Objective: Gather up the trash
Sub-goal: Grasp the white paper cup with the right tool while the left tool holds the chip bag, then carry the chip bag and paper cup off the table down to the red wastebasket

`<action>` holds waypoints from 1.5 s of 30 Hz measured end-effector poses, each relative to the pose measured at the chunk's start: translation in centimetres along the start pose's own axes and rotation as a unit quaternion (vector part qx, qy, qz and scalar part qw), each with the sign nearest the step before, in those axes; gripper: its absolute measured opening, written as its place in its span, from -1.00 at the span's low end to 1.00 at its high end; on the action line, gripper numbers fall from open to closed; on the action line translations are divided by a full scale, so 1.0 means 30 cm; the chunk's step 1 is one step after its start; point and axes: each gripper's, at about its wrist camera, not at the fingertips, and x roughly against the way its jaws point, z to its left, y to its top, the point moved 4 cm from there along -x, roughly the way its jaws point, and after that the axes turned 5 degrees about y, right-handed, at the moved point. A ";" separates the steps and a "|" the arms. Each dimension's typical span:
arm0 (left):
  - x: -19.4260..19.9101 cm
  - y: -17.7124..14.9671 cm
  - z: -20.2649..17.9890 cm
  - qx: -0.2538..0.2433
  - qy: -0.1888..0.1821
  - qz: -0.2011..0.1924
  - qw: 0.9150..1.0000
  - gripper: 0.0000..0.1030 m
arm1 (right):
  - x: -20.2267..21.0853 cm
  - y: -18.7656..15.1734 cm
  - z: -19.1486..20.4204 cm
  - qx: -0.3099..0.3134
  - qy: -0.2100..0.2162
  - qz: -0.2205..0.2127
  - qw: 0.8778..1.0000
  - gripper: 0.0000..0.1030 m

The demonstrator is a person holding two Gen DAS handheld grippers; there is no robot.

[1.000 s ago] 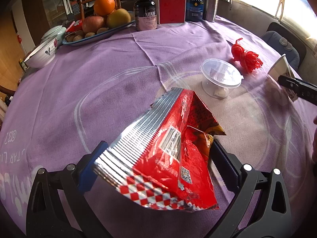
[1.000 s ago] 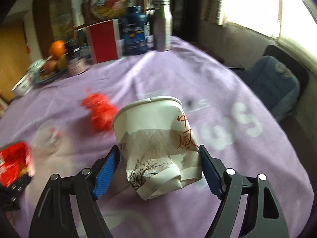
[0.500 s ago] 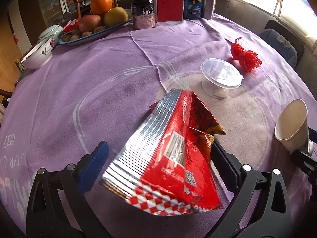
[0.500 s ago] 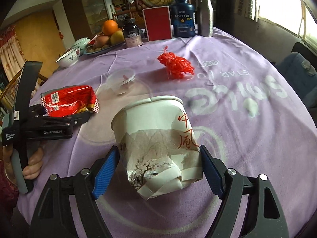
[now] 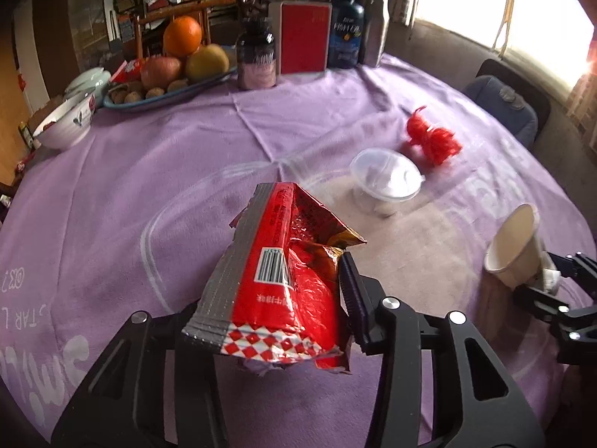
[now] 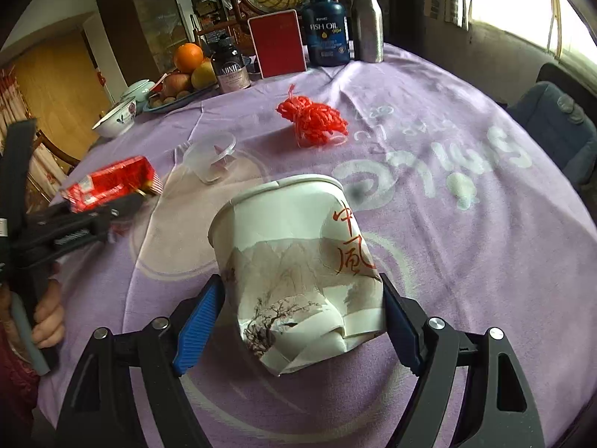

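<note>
We're holding the left tool (image 5: 268, 291) around a red snack wrapper (image 5: 287, 276); its jaws have just been closing & now they're pinching the wrapper from both sides, w/ the bag's silver seam on the left and its torn top pointing away from us. The wrapper is sitting low over the purple-clothed worktop (image 5: 149, 171), near edge. We're holding the right tool (image 6: 302, 310) w/ its blue pads (image 6: 199, 326) pressing a crumpled paper cup (image 6: 294, 261) between them; cup's printed w/ a landscape & red characters, rim pointing away, squashed base toward us. In the left wrist view the same cup is showing at the right edge, mouth toward the camera.

Farther out on the worktop a clear lidded plastic tub (image 5: 386, 179) and a red mesh net bag (image 5: 431, 136) are lying close together, not touching as far as we're seeing. At the far side a fruit tray (image 5: 168, 91) w/ an orange (image 5: 183, 35), a dark supplement jar (image 5: 257, 58), a red box (image 5: 304, 37), a fish oil bottle (image 6: 326, 31) & a steel flask (image 6: 367, 20) are standing in a row. A white bowl (image 5: 65, 123) is sitting at the left rim. In the right wrist view a hand (image 6: 46, 319) is gripping the left tool's handle.
</note>
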 end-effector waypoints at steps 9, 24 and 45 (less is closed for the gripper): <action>0.190 -0.005 -0.076 -0.045 0.000 -0.093 0.995 -0.13 | 0.139 -0.031 -0.011 -0.035 -0.027 -0.105 0.994 0.52; 0.379 -0.107 -0.203 -0.055 -0.032 -0.138 0.988 -0.13 | 0.463 -0.217 -0.147 -0.100 -0.043 -0.190 0.976 0.53; 0.471 -0.251 -0.724 -0.134 -0.106 -0.139 0.976 -0.13 | 0.826 -0.627 -0.494 -0.183 -0.132 -0.237 0.945 0.53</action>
